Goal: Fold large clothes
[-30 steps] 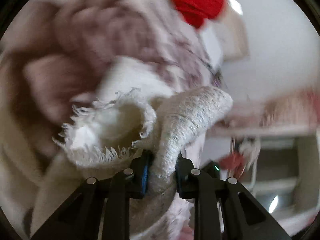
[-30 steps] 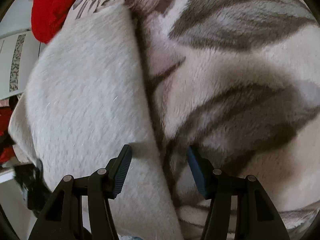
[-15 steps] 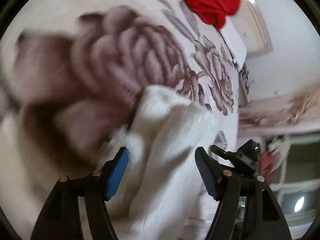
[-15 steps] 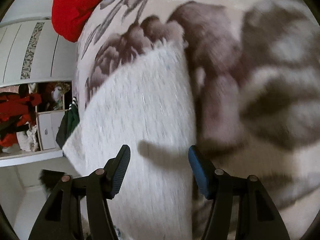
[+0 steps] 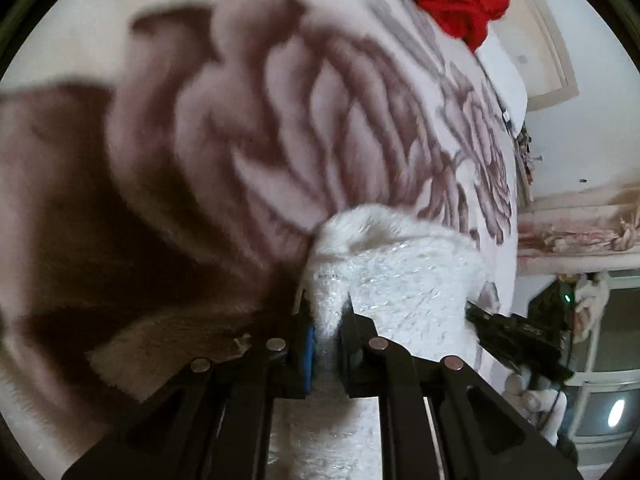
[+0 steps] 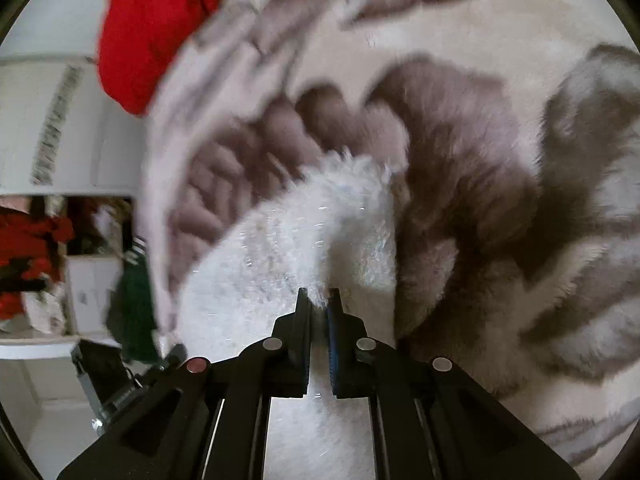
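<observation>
Lying on a plush floral blanket (image 5: pixel 240 140), the fuzzy white garment (image 5: pixel 400 272) bunches up into a soft ridge just ahead of both tools. Its pile is shaggy, with a faint glittery sheen, and it trails down out of view beneath each camera. The left gripper (image 5: pixel 329 320) has its fingers (image 5: pixel 307 344) pressed together on a fold of that white fabric, which bulges above the pinch. The right gripper (image 6: pixel 319 304) likewise has its fingers (image 6: pixel 333 332) nipped on a thin tuft of the same garment, the pads nearly meeting around it. In the left wrist view the other tool's black body (image 5: pixel 516 340) shows just beside the garment at the right edge; in the right wrist view a black tool body shows at the lower left.

The blanket fills most of each view, cream with large brown-mauve roses, blurred in places. A red cloth (image 6: pixel 152 28) sits at its far end. Beyond the edge are white wall panels (image 6: pixel 48 120) and an open shelf (image 6: pixel 36 248) holding red and dark items, too blurred to identify.
</observation>
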